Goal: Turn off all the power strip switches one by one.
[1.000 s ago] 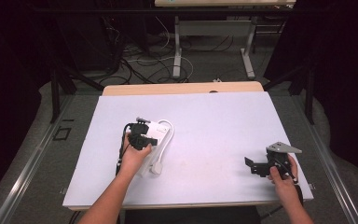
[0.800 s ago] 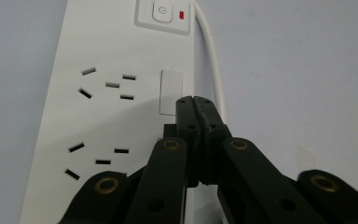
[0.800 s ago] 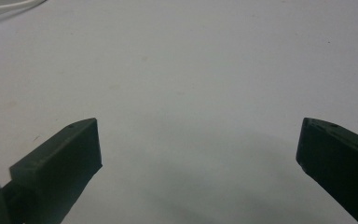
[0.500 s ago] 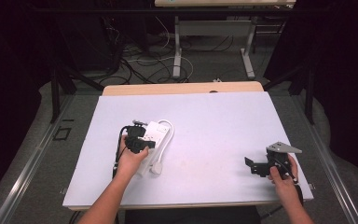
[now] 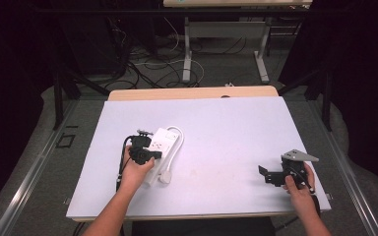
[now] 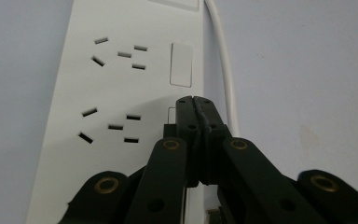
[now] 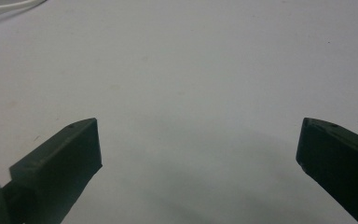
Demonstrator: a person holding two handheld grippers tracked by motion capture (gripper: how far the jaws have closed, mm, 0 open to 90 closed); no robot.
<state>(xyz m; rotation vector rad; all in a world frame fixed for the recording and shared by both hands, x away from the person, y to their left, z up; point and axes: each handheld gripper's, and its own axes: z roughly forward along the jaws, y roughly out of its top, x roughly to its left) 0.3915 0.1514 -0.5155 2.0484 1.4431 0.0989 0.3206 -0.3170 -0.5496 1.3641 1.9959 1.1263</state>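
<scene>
**Power strip under the closed left gripper, near its switches**

Power strip [image 5: 158, 153] lay on the left half of the white tabletop [image 5: 226, 128], running from the far side toward the person, with its white cable [image 5: 176, 142] looping along its right edge and a plug [image 5: 166, 176] resting beside its near end. The left gripper [image 5: 150, 153] was held over the strip. In the left gripper view its jaws were clenched together with nothing between them, and the tip [image 6: 195, 103] sat over a small rectangular switch on the strip's right margin, just below a second switch [image 6: 182, 64]. Whether the tip actually touched the switch could not be told. Two sets of sockets [image 6: 109, 126] showed to the left of the jaws.

The right gripper [image 5: 268, 175] rested well apart, near the right front of the tabletop, and its jaws stood wide open over bare surface in the right gripper view [image 7: 196, 140].

Judging by its look, the strip was a stiff, smooth plastic bar, light enough to slide if pushed sideways, so a press on a switch would best come straight down. For lifting, the long sides of the body offered the surest hold, across its narrow width. The cable was limp and would drag the plug along rather than steer the body.
</scene>
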